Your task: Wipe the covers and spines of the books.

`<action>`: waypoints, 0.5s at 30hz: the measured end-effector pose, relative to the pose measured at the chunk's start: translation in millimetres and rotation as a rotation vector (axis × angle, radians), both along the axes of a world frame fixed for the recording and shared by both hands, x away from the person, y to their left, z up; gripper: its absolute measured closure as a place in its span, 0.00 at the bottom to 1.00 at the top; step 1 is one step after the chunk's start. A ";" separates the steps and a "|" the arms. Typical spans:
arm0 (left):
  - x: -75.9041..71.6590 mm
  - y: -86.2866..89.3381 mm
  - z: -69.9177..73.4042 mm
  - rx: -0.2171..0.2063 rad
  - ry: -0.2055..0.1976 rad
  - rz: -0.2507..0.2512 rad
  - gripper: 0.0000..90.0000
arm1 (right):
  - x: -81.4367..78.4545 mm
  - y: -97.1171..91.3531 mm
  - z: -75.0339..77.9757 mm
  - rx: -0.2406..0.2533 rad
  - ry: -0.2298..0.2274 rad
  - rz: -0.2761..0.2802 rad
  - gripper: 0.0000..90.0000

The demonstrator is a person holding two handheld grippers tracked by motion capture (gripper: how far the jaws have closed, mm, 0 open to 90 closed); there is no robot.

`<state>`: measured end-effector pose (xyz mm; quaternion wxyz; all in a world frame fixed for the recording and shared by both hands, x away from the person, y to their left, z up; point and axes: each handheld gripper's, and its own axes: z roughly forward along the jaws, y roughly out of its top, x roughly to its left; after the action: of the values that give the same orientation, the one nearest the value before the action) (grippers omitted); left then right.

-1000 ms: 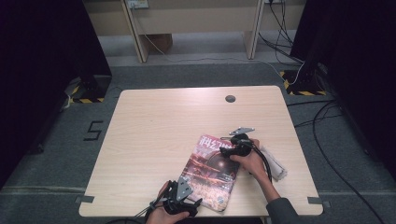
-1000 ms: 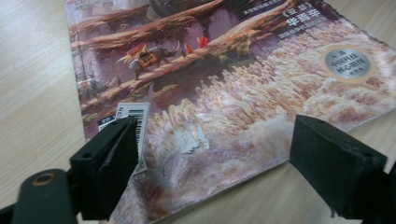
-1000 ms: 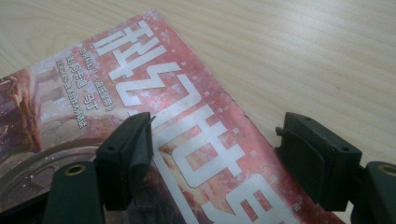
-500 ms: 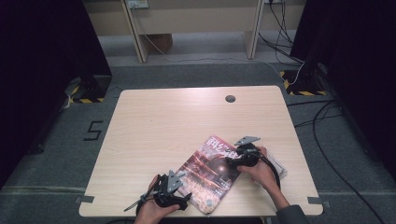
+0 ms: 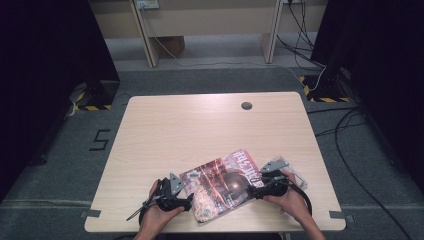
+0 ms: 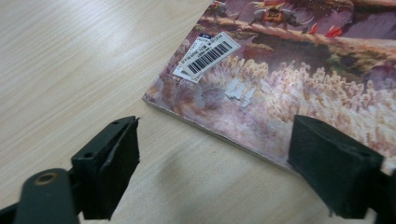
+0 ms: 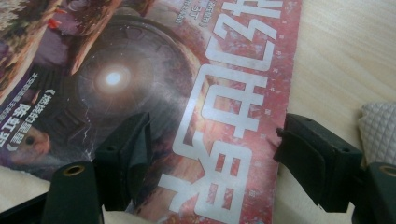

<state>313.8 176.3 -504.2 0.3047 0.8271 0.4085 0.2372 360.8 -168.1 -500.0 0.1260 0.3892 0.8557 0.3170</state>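
Observation:
A magazine (image 5: 222,184) with a red and purple cover lies at an angle near the table's front edge. My left gripper (image 5: 188,200) is at its near left corner. In the left gripper view this gripper (image 6: 219,170) is open low over the wood, with the magazine's (image 6: 289,84) corner and barcode label (image 6: 205,56) between and just beyond the jaws. My right gripper (image 5: 254,189) is at the magazine's right end. In the right gripper view it (image 7: 215,163) is open, straddling the magazine's (image 7: 140,79) white-lettered title edge.
A white quilted item (image 5: 298,176) lies on the table (image 5: 200,130) just right of my right hand, and shows in the right gripper view as a white quilted item (image 7: 378,130) too. A round grommet hole (image 5: 246,105) sits at the back. Cables (image 5: 350,135) run over the floor at right.
The right gripper has drawn back toward the front edge and the magazine has turned more crosswise. The left gripper has come up onto the table to the magazine's corner.

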 end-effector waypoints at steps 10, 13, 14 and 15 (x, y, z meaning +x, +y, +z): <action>-30.2 -28.8 4.9 -0.065 0.028 -0.117 0.18 | -2.8 -5.9 -2.5 0.046 0.000 -0.028 0.32; -35.5 -37.3 0.5 -0.011 0.036 -0.151 0.18 | -2.0 -6.7 -3.6 0.056 0.006 -0.032 0.32; -35.7 -37.9 0.5 -0.004 0.027 -0.149 0.16 | -2.4 -7.0 -3.8 0.061 0.010 -0.029 0.31; -35.5 -37.8 0.9 -0.002 0.030 -0.151 0.16 | -3.0 -6.4 -3.9 0.059 0.011 -0.026 0.31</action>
<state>278.3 138.5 -503.3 0.3163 0.8586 0.3498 0.2009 357.8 -174.5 -503.9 0.1139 0.4055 0.8415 0.3383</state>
